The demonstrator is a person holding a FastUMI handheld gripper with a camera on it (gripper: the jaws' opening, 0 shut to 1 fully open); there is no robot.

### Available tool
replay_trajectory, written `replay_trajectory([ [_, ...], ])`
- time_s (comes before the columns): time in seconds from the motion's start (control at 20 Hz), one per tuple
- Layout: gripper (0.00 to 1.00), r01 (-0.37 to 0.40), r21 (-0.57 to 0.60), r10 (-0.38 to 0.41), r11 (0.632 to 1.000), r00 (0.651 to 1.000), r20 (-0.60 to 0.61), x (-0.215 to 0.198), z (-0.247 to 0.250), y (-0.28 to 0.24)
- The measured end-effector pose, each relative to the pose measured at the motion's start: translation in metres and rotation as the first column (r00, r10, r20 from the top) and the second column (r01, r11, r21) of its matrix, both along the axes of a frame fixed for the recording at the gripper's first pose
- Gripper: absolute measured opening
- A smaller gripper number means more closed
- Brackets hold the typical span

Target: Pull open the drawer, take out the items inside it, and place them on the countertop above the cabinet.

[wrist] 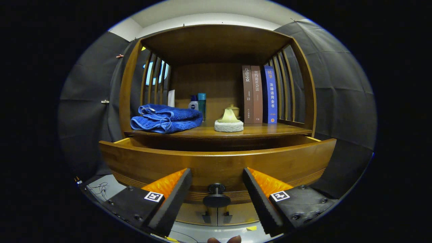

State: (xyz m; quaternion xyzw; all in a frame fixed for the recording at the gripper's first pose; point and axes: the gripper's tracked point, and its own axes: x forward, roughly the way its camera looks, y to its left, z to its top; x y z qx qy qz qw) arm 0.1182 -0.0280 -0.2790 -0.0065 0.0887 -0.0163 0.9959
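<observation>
Straddling the dark round knob point(216, 195) of the drawer point(216, 165), the gripper point(217, 175) has its two fingers spread apart, one to each side of the knob and neither touching it, so it grips nothing. The drawer front stands proud of the cabinet, with a dark gap behind its top edge, so the drawer is already pulled at least partly open; its inside lies below that edge and cannot be seen from here, so what it holds is not yet known. The step in hand, I judge, is either to finish the pull or to let go and go in for the contents. If more travel is wanted, close squarely on the knob's stem and draw straight back, level, so the drawer does not bind on its runners. If it is open enough, back clear of the knob, lift above the front edge and tip forward to look in before reaching. Beyond the drawer is the countertop point(256, 131), where the items must go. It carries a folded blue towel point(165, 118), two small bottles point(198, 103), a pale object on a white pad point(228, 122) and three upright books point(260, 94), leaving bare wood near its front edge for setting things down.
</observation>
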Motion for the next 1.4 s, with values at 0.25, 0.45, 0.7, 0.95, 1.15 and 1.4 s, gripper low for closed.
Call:
replay_trajectory([
  [0.25, 0.99, -0.003, -0.029, 0.002, 1.0, 1.0, -0.006, 0.023, -0.004, 0.0],
  [0.45, 0.99, 0.001, -0.022, -0.001, 1.0, 1.0, -0.021, 0.04, -0.006, 0.0],
  [0.7, 0.99, 0.005, -0.023, -0.005, 1.0, 0.999, -0.035, 0.057, -0.006, 0.0],
  [0.95, 1.0, 0.013, -0.043, -0.015, 0.999, 0.999, -0.044, 0.068, -0.009, 0.001],
  [1.15, 1.0, 0.008, -0.09, -0.012, 0.996, 0.999, -0.045, 0.066, -0.011, 0.001],
  [1.4, 0.99, -0.001, -0.086, 0.0, 0.996, 1.0, -0.011, 0.049, 0.015, 0.005],
])
